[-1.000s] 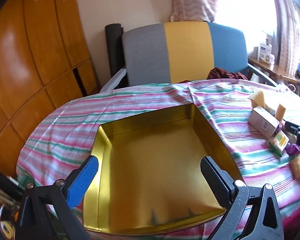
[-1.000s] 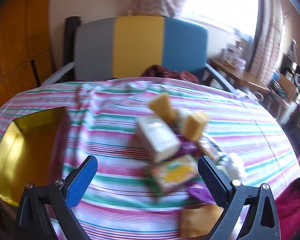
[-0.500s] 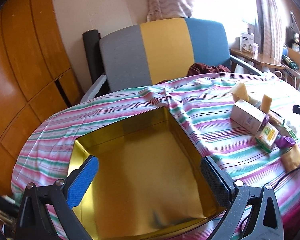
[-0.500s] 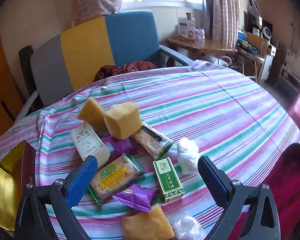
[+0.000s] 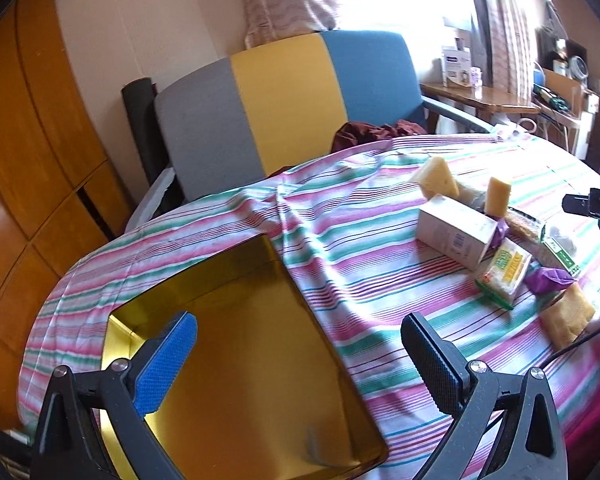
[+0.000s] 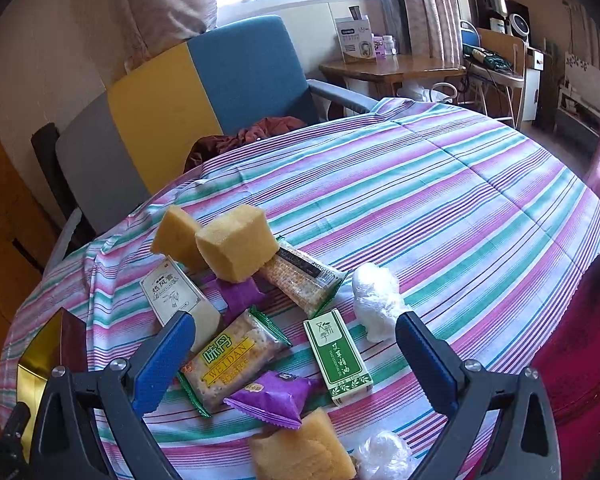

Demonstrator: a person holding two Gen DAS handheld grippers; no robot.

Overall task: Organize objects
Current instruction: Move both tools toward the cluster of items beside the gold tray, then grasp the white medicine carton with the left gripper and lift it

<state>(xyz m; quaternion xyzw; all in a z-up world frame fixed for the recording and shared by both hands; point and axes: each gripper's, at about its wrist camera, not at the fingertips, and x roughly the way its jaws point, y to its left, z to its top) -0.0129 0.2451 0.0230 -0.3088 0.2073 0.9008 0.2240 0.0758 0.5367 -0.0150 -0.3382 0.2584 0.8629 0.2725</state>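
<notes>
My right gripper (image 6: pixel 292 354) hangs over the snack pile with its jaws spread wide and nothing between them. The purple packet (image 6: pixel 274 398) and the cracker pack (image 6: pixel 230 358) sit low centre in its frame, right inside the gap; the green box (image 6: pixel 336 356) lies just right of them, its long axis running up and down the frame, roughly along the fingers. My left gripper (image 5: pixel 298 358), also released and empty, hovers over the gold tray (image 5: pixel 260 360) at lower left of its frame. In the left view the pile sits well off at right, so I judge the right gripper nearer for picking.
</notes>
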